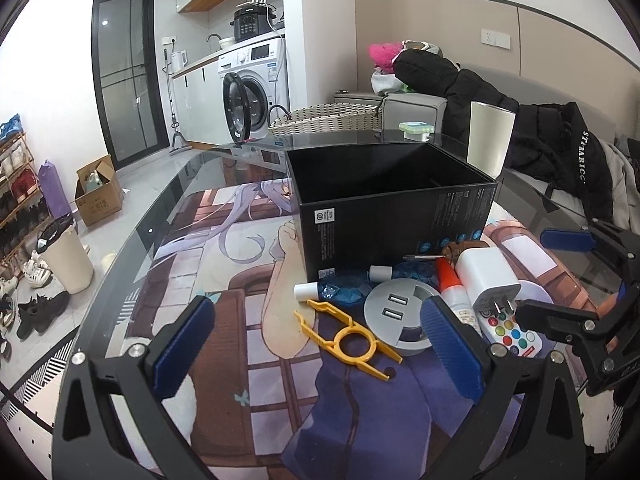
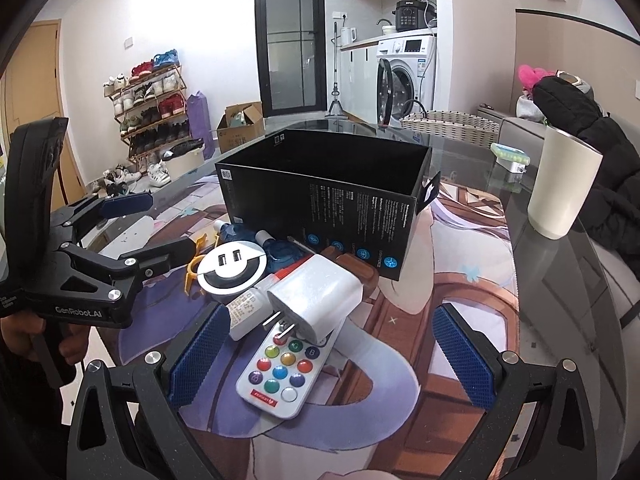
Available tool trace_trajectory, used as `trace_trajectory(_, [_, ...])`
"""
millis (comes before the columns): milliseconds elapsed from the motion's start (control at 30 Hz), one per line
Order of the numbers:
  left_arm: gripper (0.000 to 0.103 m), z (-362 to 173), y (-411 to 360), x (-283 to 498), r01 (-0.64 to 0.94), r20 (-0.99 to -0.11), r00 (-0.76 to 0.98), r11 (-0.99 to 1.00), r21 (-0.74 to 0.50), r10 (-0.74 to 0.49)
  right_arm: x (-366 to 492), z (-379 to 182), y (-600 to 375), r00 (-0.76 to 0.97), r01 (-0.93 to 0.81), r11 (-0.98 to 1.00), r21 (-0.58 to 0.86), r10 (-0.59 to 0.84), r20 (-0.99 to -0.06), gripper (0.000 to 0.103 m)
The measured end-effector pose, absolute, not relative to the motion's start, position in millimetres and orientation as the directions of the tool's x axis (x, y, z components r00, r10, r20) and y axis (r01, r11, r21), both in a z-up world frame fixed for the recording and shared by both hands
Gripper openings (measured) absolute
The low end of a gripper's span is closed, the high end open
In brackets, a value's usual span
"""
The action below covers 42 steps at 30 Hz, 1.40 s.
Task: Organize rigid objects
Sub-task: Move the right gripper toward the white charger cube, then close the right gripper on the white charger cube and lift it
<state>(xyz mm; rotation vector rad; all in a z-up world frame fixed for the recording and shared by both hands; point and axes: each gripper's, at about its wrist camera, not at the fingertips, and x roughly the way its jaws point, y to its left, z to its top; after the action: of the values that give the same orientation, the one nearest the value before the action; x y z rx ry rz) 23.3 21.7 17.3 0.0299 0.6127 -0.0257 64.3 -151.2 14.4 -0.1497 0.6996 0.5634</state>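
Note:
An open black box [image 1: 392, 200] [image 2: 328, 188] stands on the printed mat. In front of it lies a pile: a white charger plug [image 1: 486, 276] [image 2: 316, 300], a white remote with coloured buttons [image 1: 508, 334] [image 2: 280, 372], a round grey USB hub [image 1: 396, 312] [image 2: 232, 266], a yellow plastic tool [image 1: 348, 334] [image 2: 194, 268], a glue tube [image 1: 454, 292] [image 2: 246, 310], blue bottles [image 1: 348, 290] [image 2: 280, 248] and a screwdriver [image 1: 436, 255]. My left gripper [image 1: 316, 348] is open above the yellow tool and the hub. My right gripper [image 2: 328, 360] is open around the remote and charger; it also shows in the left wrist view [image 1: 552, 276].
A white tumbler [image 1: 490, 138] [image 2: 562, 184] stands on the glass table to the right of the box. A small green-topped white box [image 1: 416, 130] [image 2: 510, 158] sits behind it. A woven basket [image 1: 328, 118] is beyond the table's far edge. A sofa with black jackets [image 1: 560, 152] is on the right.

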Motion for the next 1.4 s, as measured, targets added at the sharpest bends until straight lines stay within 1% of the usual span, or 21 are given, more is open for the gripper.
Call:
trace_trajectory(233, [0.103, 15, 29, 32, 0.049, -0.600, 0.799, 0.998, 0.026, -0.023, 78, 9, -146, 0.584, -0.553, 0.832, 0.047, 0.428, -0.690, 0.103])
trace_trajectory(533, [0.103, 5, 30, 44, 0.091, -0.658, 0.752, 0.995, 0.048, -0.037, 94, -2, -137, 0.534, -0.570, 0.820, 0.052, 0.418, -0.735, 0.102])
trace_trajectory(633, [0.103, 2, 31, 46, 0.097, -0.669, 0.743, 0.994, 0.053, -0.037, 97, -4, -134, 0.521, -0.580, 0.813, 0.058, 0.424, -0.741, 0.095])
trace_trajectory(700, [0.103, 2, 33, 46, 0.100, -0.671, 0.740, 0.994, 0.046, -0.044, 98, -4, -133, 0.517, -0.584, 0.810, 0.061, 0.429, -0.741, 0.094])
trace_trajectory(767, [0.103, 2, 35, 45, 0.104, -0.669, 0.742, 0.994, 0.038, -0.052, 97, -3, -132, 0.516, -0.588, 0.807, 0.060, 0.431, -0.740, 0.090])
trace_trajectory(1000, [0.103, 0, 45, 46, 0.080, -0.678, 0.734, 0.996, 0.035, -0.036, 98, -3, -131, 0.504, -0.596, 0.799, 0.078, 0.448, -0.739, 0.088])
trace_trajectory(1100, [0.103, -2, 48, 46, 0.074, -0.684, 0.729, 0.997, 0.038, -0.028, 101, -4, -132, 0.479, -0.605, 0.787, 0.119, 0.479, -0.736, 0.084])
trace_trajectory(1200, [0.103, -4, 48, 46, 0.077, -0.688, 0.725, 0.996, 0.036, -0.031, 104, -4, -135, 0.457, -0.612, 0.775, 0.159, 0.510, -0.728, 0.073])
trace_trajectory(1267, [0.103, -4, 49, 47, 0.081, -0.691, 0.722, 0.996, 0.036, -0.034, 104, -4, -137, 0.457, -0.611, 0.773, 0.170, 0.520, -0.722, 0.063])
trace_trajectory(1333, [0.103, -4, 48, 46, 0.086, -0.693, 0.720, 0.996, 0.035, -0.038, 102, -4, -139, 0.452, -0.617, 0.767, 0.178, 0.530, -0.718, 0.060])
trace_trajectory(1400, [0.103, -4, 46, 47, 0.095, -0.698, 0.715, 0.995, 0.037, -0.042, 100, -3, -140, 0.462, -0.616, 0.770, 0.166, 0.524, -0.716, 0.060])
